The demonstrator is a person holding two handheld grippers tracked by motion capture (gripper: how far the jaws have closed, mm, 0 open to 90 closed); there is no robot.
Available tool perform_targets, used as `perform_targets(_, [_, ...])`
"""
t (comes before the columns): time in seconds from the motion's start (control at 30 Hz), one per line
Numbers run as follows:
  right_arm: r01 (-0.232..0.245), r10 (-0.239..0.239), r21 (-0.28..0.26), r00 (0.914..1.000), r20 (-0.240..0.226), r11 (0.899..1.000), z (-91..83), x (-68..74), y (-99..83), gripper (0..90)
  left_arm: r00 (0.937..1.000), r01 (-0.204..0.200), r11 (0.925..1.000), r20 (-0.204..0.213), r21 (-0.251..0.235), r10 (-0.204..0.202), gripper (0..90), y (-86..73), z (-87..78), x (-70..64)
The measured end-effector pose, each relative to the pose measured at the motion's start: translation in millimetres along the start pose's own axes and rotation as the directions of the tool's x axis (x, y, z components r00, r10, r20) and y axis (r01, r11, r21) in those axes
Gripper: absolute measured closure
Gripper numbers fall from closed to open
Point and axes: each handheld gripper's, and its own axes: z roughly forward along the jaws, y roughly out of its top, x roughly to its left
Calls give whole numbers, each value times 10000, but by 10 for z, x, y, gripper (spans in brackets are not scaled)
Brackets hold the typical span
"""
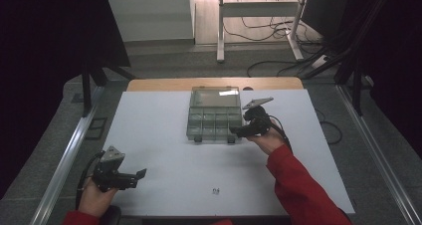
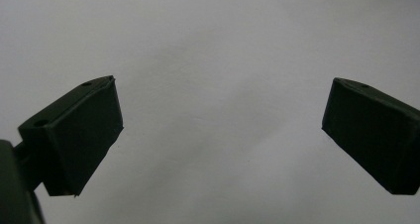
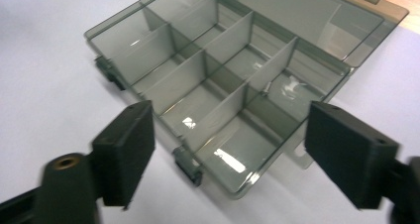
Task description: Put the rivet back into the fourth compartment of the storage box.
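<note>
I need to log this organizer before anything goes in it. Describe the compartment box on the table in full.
The compartment box is smoky, see-through plastic, lying flat and open at the far middle of the white table. Thin dividers split it into rows of small cells, which look empty. Its lid is folded back behind it, and two dark latches sit on the near edge. The right gripper hovers at its near right corner, jaws open.

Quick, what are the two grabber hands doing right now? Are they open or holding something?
Left gripper: open, holding nothing, over the bare white table.
Right gripper: open, holding nothing, jaws apart just in front of the open compartment box.
</note>
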Motion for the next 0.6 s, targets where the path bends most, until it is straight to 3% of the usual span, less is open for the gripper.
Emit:
perform_targets(0.27, [-280, 274, -294, 9994, -207, 9992, -97, 132, -66, 40, 10000, -1, 10000, 18, -2, 1, 26, -2, -3, 0])
perform_targets(0.6, [437, -436, 3, 9983, -395, 9990, -154, 318, -208, 0, 10000, -20, 10000, 5, -14, 20, 26, -2, -6, -2])
